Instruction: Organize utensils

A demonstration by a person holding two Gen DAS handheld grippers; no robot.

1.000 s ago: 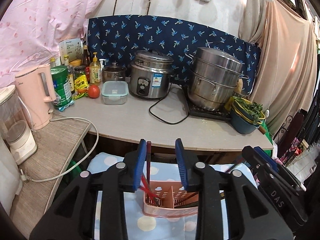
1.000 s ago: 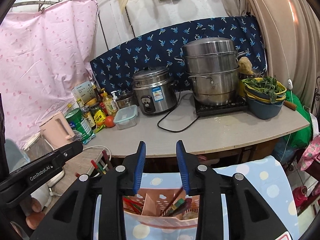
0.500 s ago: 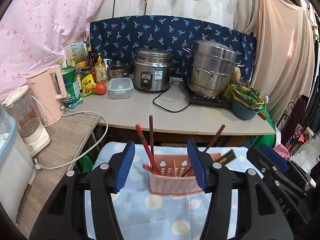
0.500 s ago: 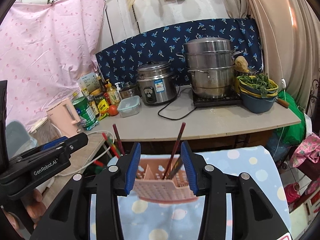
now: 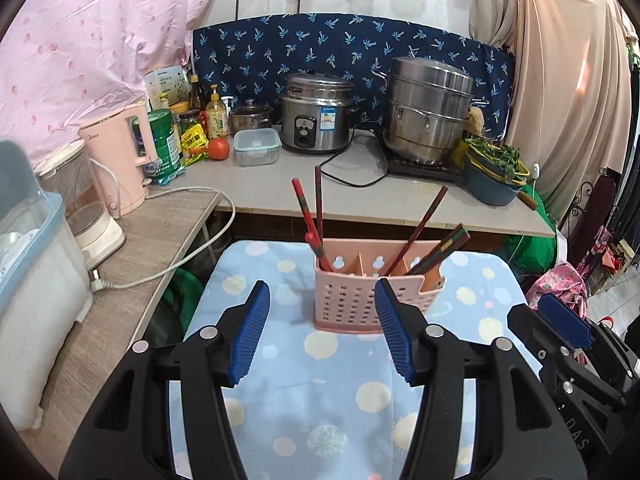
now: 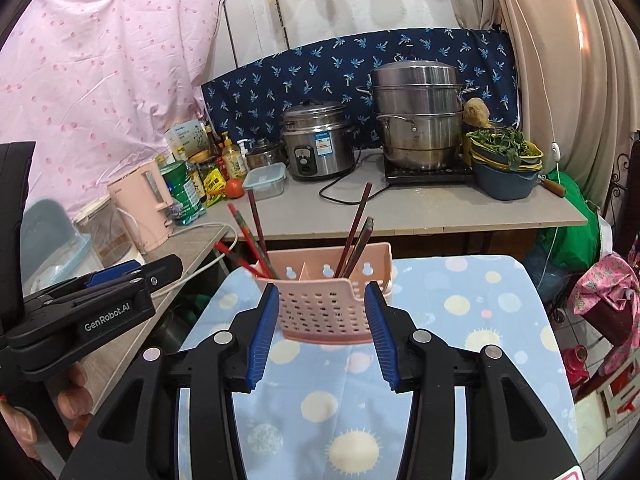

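Claws (image 5: 322, 300) (image 6: 322, 300) drawn back, opened, pink caddy (image 5: 374, 294) released

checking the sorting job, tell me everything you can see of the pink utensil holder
The pink utensil holder looks like plastic, with slotted walls, round holes along its taller back and inner dividers. It stands upright on the blue dotted cloth. Red and dark chopsticks lean out of its left and right compartments. Neither gripper touches it.
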